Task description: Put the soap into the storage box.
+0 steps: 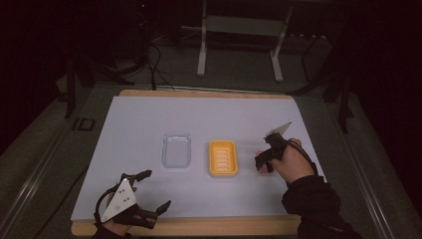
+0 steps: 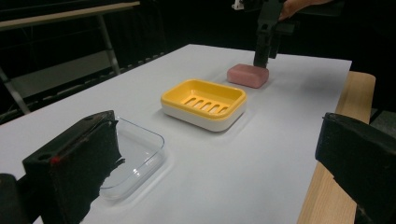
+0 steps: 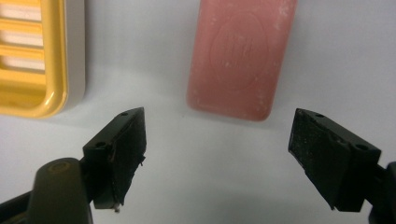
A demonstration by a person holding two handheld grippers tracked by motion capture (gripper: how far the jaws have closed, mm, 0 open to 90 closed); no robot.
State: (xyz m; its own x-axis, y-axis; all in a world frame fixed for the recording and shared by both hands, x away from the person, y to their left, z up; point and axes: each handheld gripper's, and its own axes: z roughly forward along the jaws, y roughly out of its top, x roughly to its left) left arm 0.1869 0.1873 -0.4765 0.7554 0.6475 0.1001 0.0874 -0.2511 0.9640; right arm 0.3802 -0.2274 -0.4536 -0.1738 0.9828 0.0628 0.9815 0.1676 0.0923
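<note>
Right gripper (image 1: 263, 164) hovering over the soap, ready to pick it up.

High view: near the desk's right edge the right gripper is pointing down beside the yellow dish (image 1: 222, 158); the left gripper (image 1: 155, 191) is resting wide open and empty at the front-left corner, with a clear lid (image 1: 176, 150) just beyond. Left gripper view: the soap (image 2: 248, 75) is lying flat on the desk past the dish, the right gripper just above it. Right gripper view: the jaws are standing wide apart, gripping nothing, the soap ahead between them, untouched. Judging by this, the reach is under way; next it needs to descend, straddle the soap's long sides and close.
</note>
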